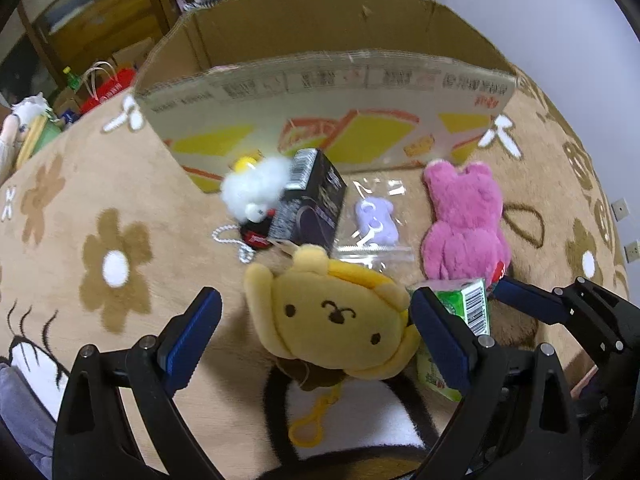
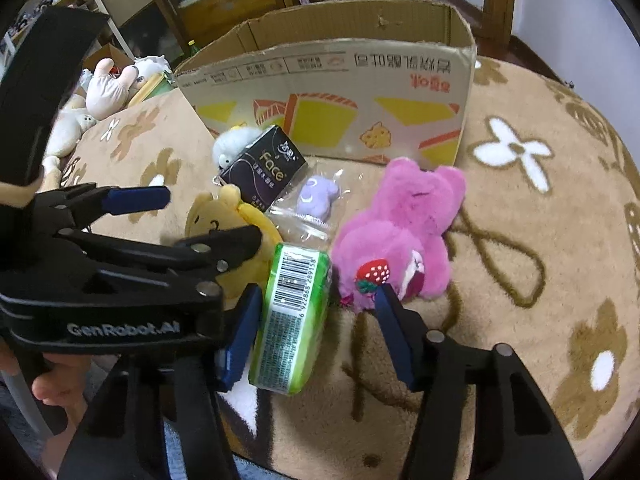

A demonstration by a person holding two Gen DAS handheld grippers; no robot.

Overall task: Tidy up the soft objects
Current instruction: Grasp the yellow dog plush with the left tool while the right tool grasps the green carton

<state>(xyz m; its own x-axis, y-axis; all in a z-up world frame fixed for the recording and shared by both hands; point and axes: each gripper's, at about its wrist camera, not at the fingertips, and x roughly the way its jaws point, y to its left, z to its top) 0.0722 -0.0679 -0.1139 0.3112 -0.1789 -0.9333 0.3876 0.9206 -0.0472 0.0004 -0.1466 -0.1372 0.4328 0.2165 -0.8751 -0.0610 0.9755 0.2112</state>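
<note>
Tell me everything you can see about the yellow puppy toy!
The yellow puppy toy is a soft, plush head with floppy ears, dot eyes, a little stitched nose and mouth, and a darker cap on top. A yellow plastic clip hangs below it. It lies face up on the flowery tan blanket, between the open fingers of the left gripper, which are not squeezing it. The black tissue pack sits just behind it.

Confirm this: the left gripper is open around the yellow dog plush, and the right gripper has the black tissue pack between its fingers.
One thing is wrong. In the right wrist view, the right gripper has the green tissue pack between its fingers, not the black tissue pack, which lies further off by the cardboard box. The left gripper is indeed open around the yellow dog plush.
</note>
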